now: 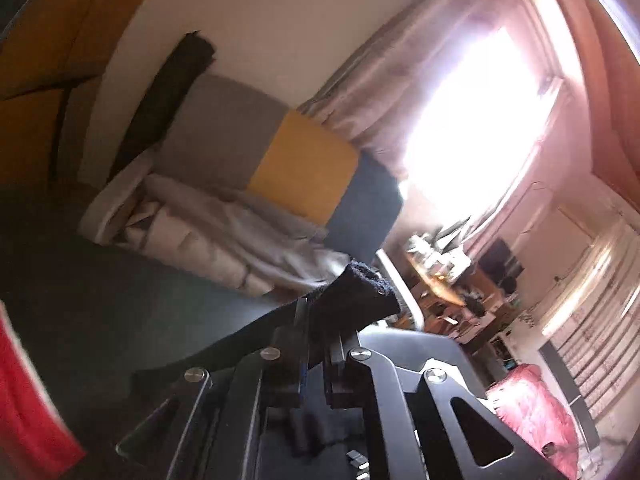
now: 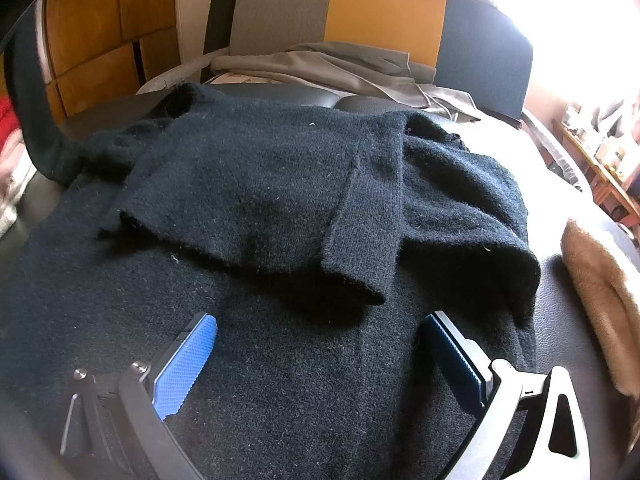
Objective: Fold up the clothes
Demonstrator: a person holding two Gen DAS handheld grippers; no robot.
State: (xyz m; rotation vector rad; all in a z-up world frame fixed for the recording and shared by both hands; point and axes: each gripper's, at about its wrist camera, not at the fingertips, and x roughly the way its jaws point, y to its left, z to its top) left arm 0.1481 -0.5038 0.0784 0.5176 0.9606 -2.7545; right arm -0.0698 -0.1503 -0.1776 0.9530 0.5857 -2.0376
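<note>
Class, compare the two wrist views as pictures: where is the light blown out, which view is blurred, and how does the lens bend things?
Left wrist view: the window is blown out white, the tilted room is smeared, and the left gripper pinches black knit fabric. Right wrist view: sharper, glare only top right, black sweater evenly lit, fisheye curving the edges, right gripper open.

Left gripper [image 1: 320, 320]: black metal linkage arms, round silver screw heads at pivots, triangular cut-out in right-hand bracket, thin blue edge of pad between dark fingers.

Right gripper [image 2: 316, 340]: black left arm, silver-grey right arm, both with triangular cut-outs; bright blue textured pads [image 2: 182, 368] with ridged face; silver screws on left arm; small black mark on right bracket.
</note>
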